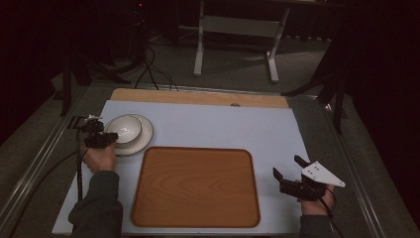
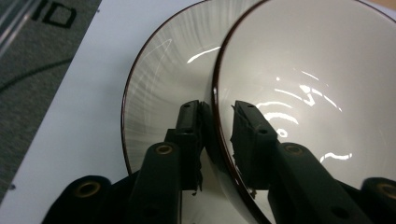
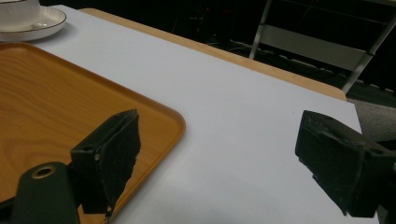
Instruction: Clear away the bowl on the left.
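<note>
White bowl [image 2: 317,93] rim clamped by left tool [image 2: 218,126]; right tool [image 3: 217,158] wide apart.

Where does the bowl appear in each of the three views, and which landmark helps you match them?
High view: the bowl sits on the plate, upper left, at the left gripper.
Left gripper view: the bowl is at the right, its near rim between the jaws.
Right gripper view: the bowl is at the top left corner.
Shared landmark: the plate under it.

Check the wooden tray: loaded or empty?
Empty. The high view shows the wooden tray with bare wood across its surface; bowl and plate sit beside it.
</note>
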### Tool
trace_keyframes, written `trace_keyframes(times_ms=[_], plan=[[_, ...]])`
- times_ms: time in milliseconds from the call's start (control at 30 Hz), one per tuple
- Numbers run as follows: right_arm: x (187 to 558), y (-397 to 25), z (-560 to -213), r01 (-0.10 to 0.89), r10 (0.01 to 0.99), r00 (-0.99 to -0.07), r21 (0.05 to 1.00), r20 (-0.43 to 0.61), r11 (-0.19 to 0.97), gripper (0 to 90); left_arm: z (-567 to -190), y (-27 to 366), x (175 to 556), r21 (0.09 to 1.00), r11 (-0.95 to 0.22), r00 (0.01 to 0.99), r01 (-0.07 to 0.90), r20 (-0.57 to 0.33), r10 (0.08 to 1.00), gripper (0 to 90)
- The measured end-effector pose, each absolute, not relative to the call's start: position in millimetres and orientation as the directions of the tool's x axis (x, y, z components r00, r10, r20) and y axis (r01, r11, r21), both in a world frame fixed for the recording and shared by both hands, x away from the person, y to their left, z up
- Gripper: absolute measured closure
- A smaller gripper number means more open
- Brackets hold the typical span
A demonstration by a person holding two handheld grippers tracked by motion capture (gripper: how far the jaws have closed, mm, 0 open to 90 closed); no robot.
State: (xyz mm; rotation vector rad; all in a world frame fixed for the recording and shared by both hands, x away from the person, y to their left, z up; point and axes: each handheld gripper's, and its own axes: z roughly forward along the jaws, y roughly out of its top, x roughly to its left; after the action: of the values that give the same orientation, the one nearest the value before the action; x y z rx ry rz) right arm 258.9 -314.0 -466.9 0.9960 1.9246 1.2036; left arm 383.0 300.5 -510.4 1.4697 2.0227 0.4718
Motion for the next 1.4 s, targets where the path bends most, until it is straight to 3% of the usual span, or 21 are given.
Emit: trace_keyframes(times_ms=[300, 1400], plan=[[258.3, -314.9, -466.3, 0.255, 0.858, -0.498, 0.925, -0.125, 0.282, 13.8, -509.6, 301.7, 383.6, 0.564, 0.383, -0.227, 0.732, -0.327, 0.917, 82.2], [258.7, -314.4, -466.3, 0.257, 0.858, -0.498, 0.923, -0.126, 0.286, 14.0, -472.3, 320.2, 353.4, 0.653, 0.384, -0.149, 0.653, -0.385, 0.911, 82.9]])
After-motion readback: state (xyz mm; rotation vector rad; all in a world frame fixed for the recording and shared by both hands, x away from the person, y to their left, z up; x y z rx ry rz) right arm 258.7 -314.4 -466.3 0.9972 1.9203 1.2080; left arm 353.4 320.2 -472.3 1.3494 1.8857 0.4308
